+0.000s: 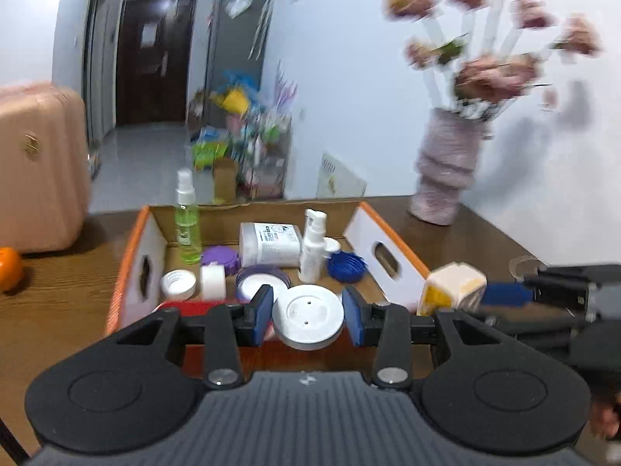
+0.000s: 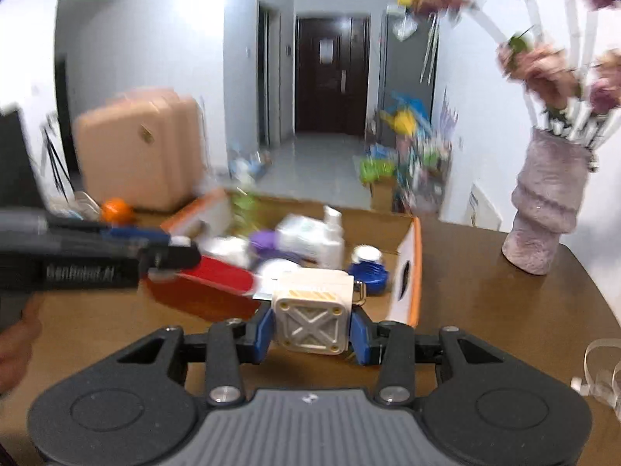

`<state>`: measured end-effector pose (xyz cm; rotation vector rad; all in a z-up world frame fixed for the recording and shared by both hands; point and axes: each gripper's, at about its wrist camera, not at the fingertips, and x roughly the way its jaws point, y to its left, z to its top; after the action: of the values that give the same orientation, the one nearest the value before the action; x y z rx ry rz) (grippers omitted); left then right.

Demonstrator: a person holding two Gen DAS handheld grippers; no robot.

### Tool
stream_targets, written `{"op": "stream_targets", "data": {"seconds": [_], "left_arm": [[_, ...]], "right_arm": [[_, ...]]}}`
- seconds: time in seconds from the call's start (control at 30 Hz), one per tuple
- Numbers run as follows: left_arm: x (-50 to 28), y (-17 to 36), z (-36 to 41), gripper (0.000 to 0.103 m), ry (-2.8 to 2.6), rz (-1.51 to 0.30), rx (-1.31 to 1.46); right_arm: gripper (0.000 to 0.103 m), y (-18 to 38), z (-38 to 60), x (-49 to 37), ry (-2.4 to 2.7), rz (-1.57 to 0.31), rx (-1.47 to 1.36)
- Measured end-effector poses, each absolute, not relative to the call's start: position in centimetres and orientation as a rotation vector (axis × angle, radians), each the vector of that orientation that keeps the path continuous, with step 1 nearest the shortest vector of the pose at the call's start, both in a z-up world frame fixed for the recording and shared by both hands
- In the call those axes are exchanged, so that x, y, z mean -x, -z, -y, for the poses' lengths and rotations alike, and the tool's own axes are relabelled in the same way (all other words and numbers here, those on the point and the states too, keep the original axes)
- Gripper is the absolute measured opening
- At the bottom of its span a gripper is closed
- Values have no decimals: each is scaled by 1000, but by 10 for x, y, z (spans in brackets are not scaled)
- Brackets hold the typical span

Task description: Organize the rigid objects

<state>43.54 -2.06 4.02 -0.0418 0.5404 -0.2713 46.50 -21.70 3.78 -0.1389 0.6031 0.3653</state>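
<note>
My left gripper (image 1: 308,312) is shut on a white round lid (image 1: 308,322), held flat over the near end of the cardboard box (image 1: 388,233) with the orange rim. In the box are a green spray bottle (image 1: 188,229), a white pump bottle (image 1: 312,248), a white canister (image 1: 269,242), purple lids (image 1: 221,258) and a blue lid (image 1: 345,266). My right gripper (image 2: 312,320) is shut on a cream square block (image 2: 310,320) with an X on its face, held just right of the box. The block (image 1: 452,285) also shows in the left wrist view.
A pink ribbed vase (image 2: 543,209) with flowers stands on the brown table (image 2: 485,291) at the back right. An orange fruit (image 1: 9,268) lies at the left, with a pink suitcase (image 1: 39,163) behind it. Clear plastic loops (image 2: 601,372) lie near the table's right edge.
</note>
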Motion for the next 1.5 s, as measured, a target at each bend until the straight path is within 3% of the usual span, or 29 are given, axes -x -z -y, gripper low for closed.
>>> {"op": "stream_targets", "data": {"seconds": [0.27,0.4,0.5,0.57,0.8,0.93,1.07,1.17,1.27,1.5], "left_arm": [[-598,10,64,40,255,-769,84],[-633,36,80,41,223,-842,44],[-639,39,78,42,247,-834,50],[-633,33,70,42,255,-815,59],[-569,-25,20,56,217,-696,18],[-519,-56,-7,57,146,-646,-36],[-449,-83,-37,67,85,-588,-25],[-395,-94,-53,73,49,-540,-34],[-349,-96,-64,78,19,-505,-41],[-248,-89,-70,101,-60,-364,-40]], "right_arm": [[40,5,189,-580,-349,-844,431],[39,13,187,-603,-368,-910,440],[47,-1,194,-606,-368,-860,396],[47,-13,203,-601,-375,-830,356],[52,-64,225,-563,-328,-731,267],[61,-91,230,-525,-331,-676,232],[69,-107,230,-473,-346,-616,194],[71,-111,230,-437,-347,-580,144],[79,-110,231,-394,-315,-491,83],[92,-88,224,-278,-230,-245,29]]}}
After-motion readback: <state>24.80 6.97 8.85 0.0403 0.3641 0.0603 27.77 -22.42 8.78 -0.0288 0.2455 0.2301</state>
